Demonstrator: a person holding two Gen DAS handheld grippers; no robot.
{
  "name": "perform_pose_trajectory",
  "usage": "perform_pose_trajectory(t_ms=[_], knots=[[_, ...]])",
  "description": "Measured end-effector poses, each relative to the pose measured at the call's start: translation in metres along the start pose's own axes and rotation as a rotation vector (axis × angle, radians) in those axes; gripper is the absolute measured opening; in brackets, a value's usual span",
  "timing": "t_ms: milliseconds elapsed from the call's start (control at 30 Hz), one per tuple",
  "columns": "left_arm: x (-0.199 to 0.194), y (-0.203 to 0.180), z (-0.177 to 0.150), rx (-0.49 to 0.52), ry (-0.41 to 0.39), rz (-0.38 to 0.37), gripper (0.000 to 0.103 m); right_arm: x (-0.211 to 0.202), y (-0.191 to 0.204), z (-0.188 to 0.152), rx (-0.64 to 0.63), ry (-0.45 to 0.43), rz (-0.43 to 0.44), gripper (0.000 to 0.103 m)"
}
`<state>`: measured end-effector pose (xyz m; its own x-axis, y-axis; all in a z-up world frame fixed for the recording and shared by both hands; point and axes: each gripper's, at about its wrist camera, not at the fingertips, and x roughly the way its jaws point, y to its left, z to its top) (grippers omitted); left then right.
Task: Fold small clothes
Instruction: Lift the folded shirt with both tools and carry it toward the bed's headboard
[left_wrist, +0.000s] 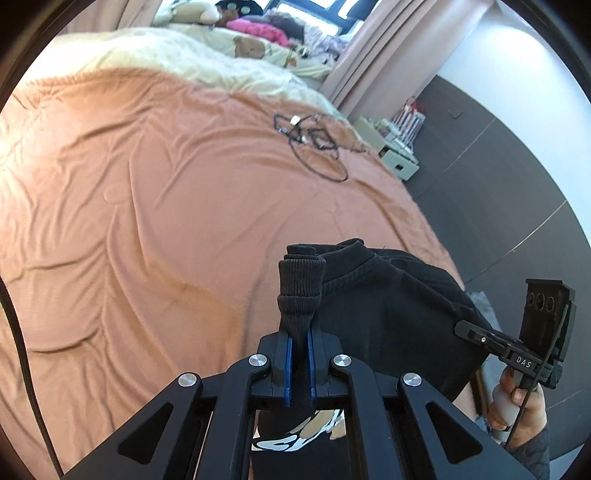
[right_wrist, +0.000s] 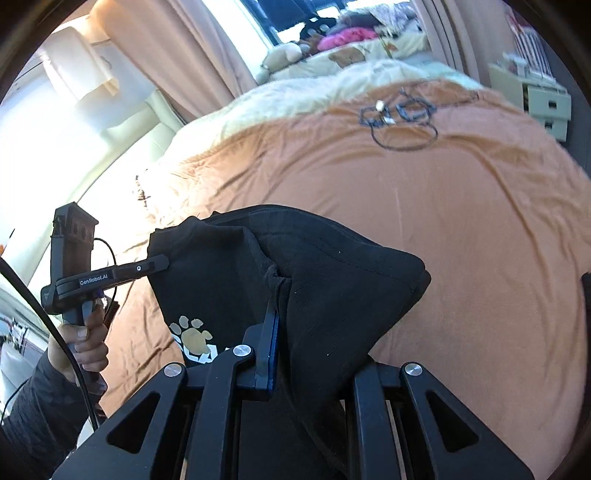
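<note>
- Clenched jaws on both sides: the left gripper (left_wrist: 301, 332) pinches a bunched ribbed cuff (left_wrist: 300, 284) of the black sweatshirt (left_wrist: 388, 306) between its blue pads, the cuff sticking out past the tips.
- On the right gripper (right_wrist: 275, 314), one blue-padded finger shows pressed against a fold of the same sweatshirt (right_wrist: 332, 288); its partner is buried under the cloth, so the grip reads as closed on fabric, though the far finger is hidden.
- Between the two sets of jaws the garment hangs slack and lifted, a paw-print graphic (right_wrist: 194, 334) facing down-left of the right jaws; its lower part drops out of view under both tools.
- Ahead of both jaws lies the wrinkled orange bedspread (left_wrist: 147, 203), with a tangle of dark cable (left_wrist: 314, 140) well beyond, apart from the garment.
- Judged step: carrying the garment to the bed to spread it, before any fold is made.
- Next move likely calls for moving both grippers forward and apart, to tension the cloth, and lowering it flat short of the cable; the bunched cuff may need regripping for a clean edge.
</note>
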<state>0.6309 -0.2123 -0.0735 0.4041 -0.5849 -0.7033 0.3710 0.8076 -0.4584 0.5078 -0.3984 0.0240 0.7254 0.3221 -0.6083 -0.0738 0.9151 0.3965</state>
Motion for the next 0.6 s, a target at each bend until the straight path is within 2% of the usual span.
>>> perform_pose_trajectory(t_ms=[367, 600], knots=[[-0.122, -0.024, -0.007, 0.019, -0.147, -0.009, 0.006, -0.105, 0.11, -0.019, -0.136, -0.12, -0.007, 0.01], [-0.216, -0.022, -0.013, 0.019, -0.271, 0.011, 0.006, -0.141, 0.176, -0.041, -0.225, -0.175, 0.043, 0.01]])
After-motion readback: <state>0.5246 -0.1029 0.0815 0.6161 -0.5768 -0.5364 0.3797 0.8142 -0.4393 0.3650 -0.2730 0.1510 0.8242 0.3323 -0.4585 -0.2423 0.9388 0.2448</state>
